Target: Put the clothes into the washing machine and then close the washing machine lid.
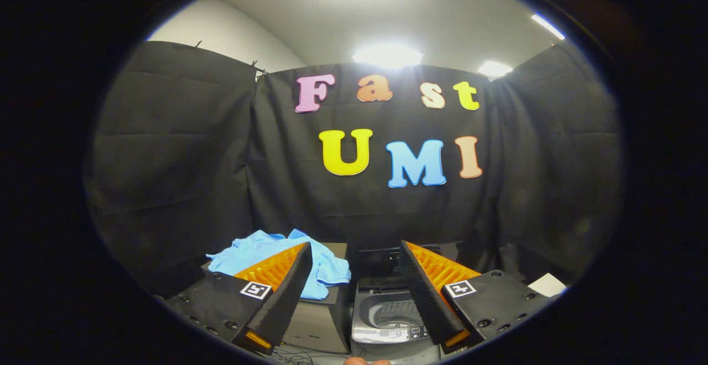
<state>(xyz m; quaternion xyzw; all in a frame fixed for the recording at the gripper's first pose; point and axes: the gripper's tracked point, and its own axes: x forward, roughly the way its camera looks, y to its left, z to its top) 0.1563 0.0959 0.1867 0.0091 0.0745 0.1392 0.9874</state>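
**Gripper open above the washer and the shirt**

The gripper (354,298) hangs with its two fingers wide apart and nothing between them. Beyond the left finger, a light blue shirt (265,254) lies crumpled on a dark box (321,321). Just beside the box, between the fingers, stands the small washing machine (387,315) with its lid (381,260) raised and its drum visible.
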